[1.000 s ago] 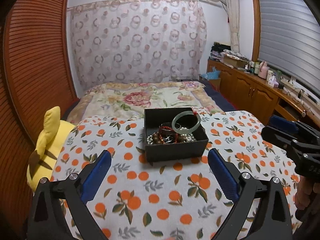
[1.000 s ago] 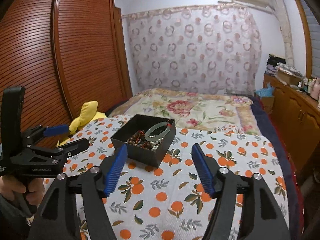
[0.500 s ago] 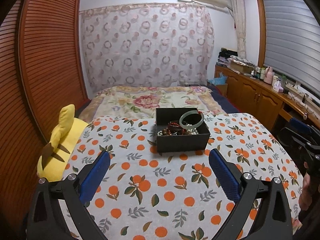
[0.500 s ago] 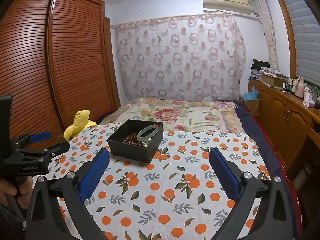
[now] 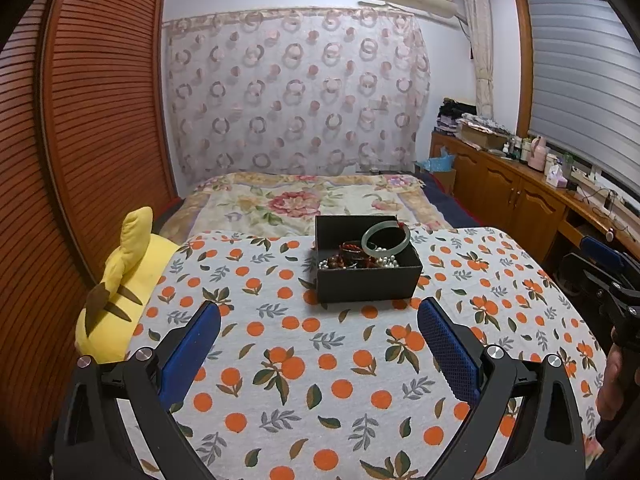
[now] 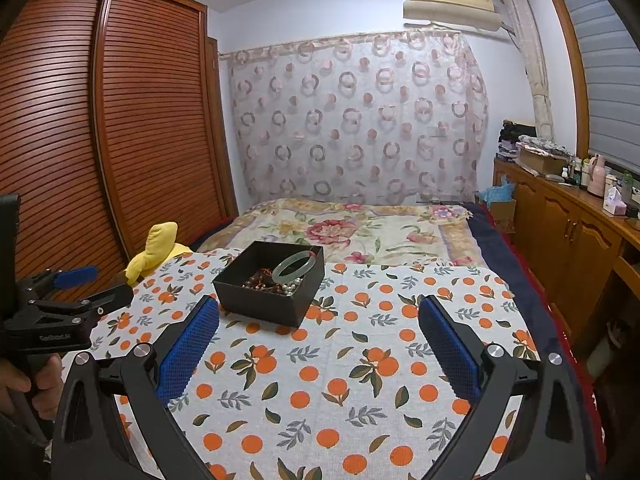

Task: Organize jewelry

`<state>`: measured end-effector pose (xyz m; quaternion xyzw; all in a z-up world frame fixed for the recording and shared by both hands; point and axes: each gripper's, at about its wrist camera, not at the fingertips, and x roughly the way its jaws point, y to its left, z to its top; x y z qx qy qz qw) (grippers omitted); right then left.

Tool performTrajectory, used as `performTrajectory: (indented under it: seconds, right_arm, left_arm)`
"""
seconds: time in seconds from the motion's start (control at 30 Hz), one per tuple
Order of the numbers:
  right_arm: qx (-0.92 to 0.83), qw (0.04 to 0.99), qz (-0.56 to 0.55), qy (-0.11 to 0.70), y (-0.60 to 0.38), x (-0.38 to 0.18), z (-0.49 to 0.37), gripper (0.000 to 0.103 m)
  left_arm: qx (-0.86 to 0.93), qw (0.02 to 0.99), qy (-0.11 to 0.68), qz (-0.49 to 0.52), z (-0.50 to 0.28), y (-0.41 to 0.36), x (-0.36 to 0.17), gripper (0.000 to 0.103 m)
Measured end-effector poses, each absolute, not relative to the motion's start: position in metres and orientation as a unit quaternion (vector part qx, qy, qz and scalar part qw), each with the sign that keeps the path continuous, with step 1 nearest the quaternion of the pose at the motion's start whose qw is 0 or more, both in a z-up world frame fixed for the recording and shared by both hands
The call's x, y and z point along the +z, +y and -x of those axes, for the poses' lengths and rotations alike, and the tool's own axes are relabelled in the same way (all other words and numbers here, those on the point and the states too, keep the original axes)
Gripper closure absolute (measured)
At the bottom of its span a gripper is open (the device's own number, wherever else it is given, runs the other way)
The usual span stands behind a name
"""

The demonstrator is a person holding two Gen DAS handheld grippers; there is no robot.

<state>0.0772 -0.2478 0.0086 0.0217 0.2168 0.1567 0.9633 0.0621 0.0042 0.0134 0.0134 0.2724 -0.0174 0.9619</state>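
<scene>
Left wrist view: both grippers' fingers [image 5: 200, 344] spread, empty, well short of box [image 5: 370, 280].

Black boxes [image 5: 370, 280]: one
Green bangles [image 5: 386, 236]: one, inside the box
Beaded strands [image 5: 356, 258]: a tangled heap, too mixed to count
Yellow plush toys [image 5: 120, 280]: one
Grippers: two, left gripper [image 5: 318, 334] and right gripper [image 6: 318, 334]
</scene>
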Motion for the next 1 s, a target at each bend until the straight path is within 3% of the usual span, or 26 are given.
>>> performTrajectory:
  seconds: [1.0]
  right_arm:
    - [0.148, 0.964, -0.026, 0.220, -0.2528, 0.0049, -0.0758, 0.002]
  left_arm:
    - [-0.023, 0.963, 0.267, -0.013, -0.0540, 0.0014, 0.0206, 0.008]
